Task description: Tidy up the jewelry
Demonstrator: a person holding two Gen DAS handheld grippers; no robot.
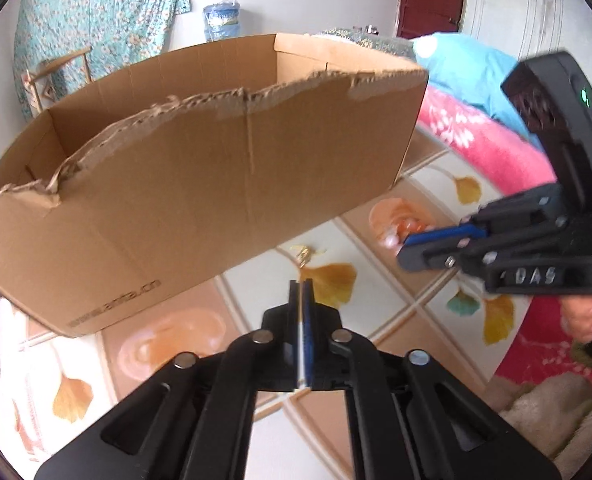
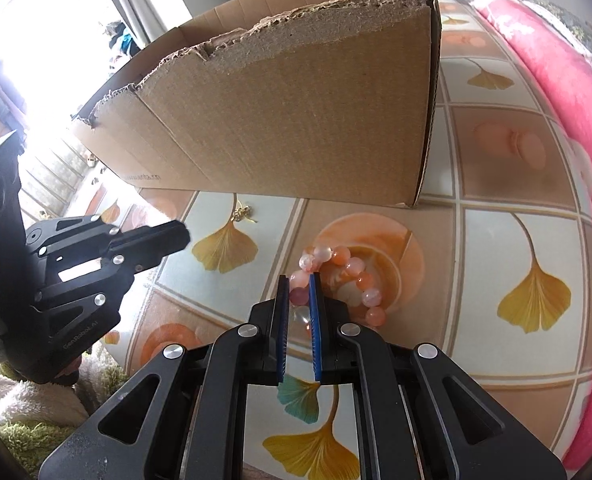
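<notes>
Cardboard: we note a torn-rimmed brown box (image 1: 200,168), open at the top, standing on the patterned table cover (image 2: 507,248); its inside is hidden from us in both views.
Bead bracelet: a loop of orange, pink and white beads (image 2: 337,284) lies on the cover in front of the box, near its right-hand corner as the right wrist view has it.
Right gripper: we see it (image 2: 299,280) angled down onto the near side of the bracelet, its blue pads close together with a few beads caught between them; it reads as pinching the bracelet against the cover.
Left gripper: it (image 1: 301,285) hangs above the cover, blades almost pressed together, only a thin slit between them and nothing in it.
Gold piece: a small gold-coloured trinket (image 2: 243,213) rests on the cover close to the box's front wall, just beyond the left gripper's tip; too small for us to say what kind.
Surroundings: pink flowered blanket (image 2: 575,92) along the table's right edge; a hand (image 1: 587,312) on the right gripper's handle.
</notes>
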